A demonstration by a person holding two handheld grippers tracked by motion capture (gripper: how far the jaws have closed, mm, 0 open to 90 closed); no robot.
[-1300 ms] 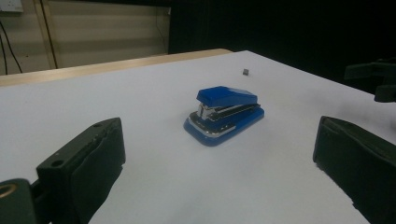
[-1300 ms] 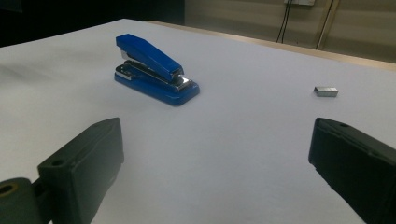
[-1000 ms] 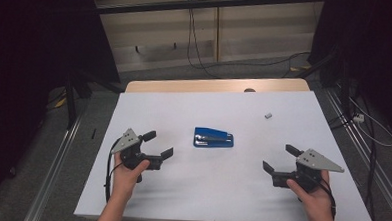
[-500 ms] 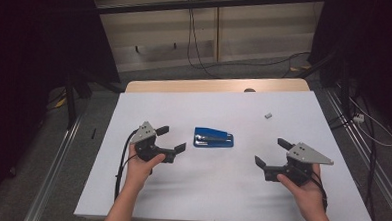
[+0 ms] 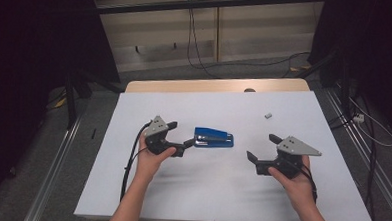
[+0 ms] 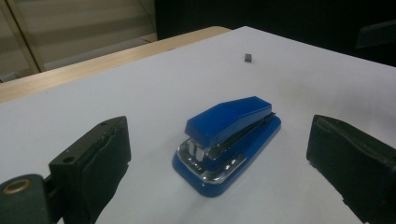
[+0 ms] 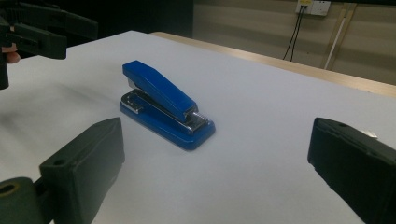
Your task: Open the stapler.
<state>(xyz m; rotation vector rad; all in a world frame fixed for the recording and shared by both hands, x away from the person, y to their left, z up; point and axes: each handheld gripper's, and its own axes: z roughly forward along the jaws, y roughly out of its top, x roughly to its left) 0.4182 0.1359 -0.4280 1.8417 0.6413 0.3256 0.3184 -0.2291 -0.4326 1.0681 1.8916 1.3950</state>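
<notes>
A blue stapler (image 5: 213,139) lies flat on the white table top (image 5: 205,196), near its middle. My left gripper (image 5: 180,134) is open just left of the stapler's metal-nosed end, one fingertip close to it. In the left gripper view the stapler (image 6: 229,140) sits a little ahead, between the two spread black jaws, untouched. My right gripper (image 5: 261,147) is open to the stapler's right, a short gap away. From the right gripper view the stapler (image 7: 163,109) lies ahead and left of centre, with the left gripper (image 7: 42,32) beyond it.
A small grey block (image 5: 268,115) lies alone toward the back right of the table, also seen as the grey block (image 6: 248,57) past the stapler. A wooden strip (image 5: 210,85) runs along the far edge. Cables (image 5: 196,50) hang behind the table.
My left gripper has moved right and forward, up to the stapler's end. My right gripper has shifted left toward the stapler. The stapler has not moved.
</notes>
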